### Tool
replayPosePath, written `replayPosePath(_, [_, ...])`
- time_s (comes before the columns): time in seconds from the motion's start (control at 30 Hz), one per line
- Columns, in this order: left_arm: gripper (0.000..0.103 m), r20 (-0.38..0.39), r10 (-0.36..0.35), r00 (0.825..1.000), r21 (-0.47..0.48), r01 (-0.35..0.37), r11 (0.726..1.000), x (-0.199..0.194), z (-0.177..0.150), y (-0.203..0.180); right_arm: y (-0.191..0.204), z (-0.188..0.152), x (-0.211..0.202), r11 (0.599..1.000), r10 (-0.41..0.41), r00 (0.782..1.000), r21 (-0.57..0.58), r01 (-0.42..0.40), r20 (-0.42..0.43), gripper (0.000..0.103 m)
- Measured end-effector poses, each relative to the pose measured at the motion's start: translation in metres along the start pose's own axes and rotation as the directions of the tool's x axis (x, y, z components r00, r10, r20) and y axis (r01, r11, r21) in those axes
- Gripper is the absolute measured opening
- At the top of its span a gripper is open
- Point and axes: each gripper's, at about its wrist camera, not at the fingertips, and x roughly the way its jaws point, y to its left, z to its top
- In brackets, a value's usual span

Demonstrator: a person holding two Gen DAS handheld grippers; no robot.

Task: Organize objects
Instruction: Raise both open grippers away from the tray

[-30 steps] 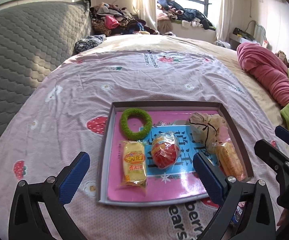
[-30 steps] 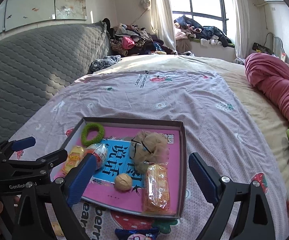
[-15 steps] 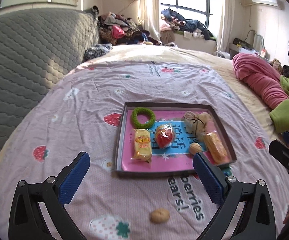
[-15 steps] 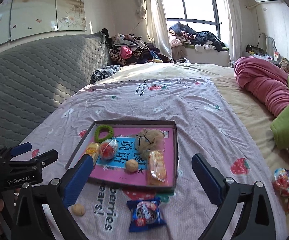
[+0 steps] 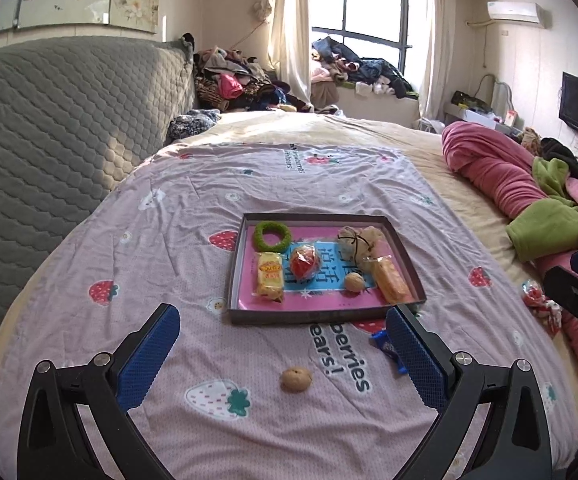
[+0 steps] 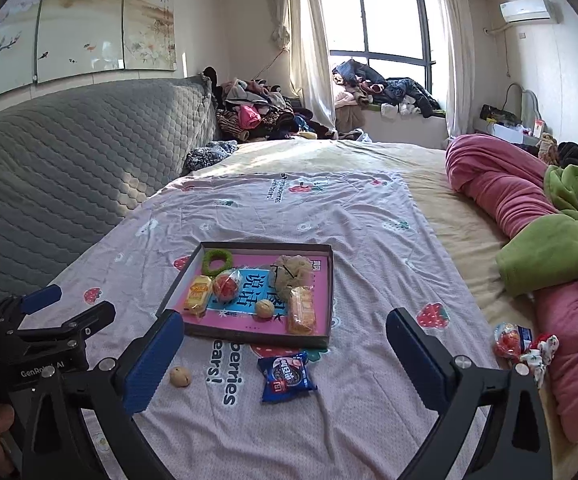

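Jaws of both the left gripper and right gripper stand apart, the right's opening, nothing between (cookie packet nearest): approach low, squarely, then carry it to the tray.

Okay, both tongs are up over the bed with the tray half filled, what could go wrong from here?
The walnut loose on the soft bedsheet could roll away when nudged. The blue cookie packet lies flat, so pads might slide over it or pinch sheet. The tray is crowded; dropping more in could knock the inner walnut.
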Motion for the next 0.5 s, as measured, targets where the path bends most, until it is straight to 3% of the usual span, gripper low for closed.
replayPosePath(0.5, [0.103, 0.004, 0.001, 1.000, 0.015, -0.001, 1.000, -0.027, -0.027, -0.004, 0.015, -0.026, -0.024, 0.999, -0.005, 1.000, -0.049, 0.003, -0.027, 0.102])
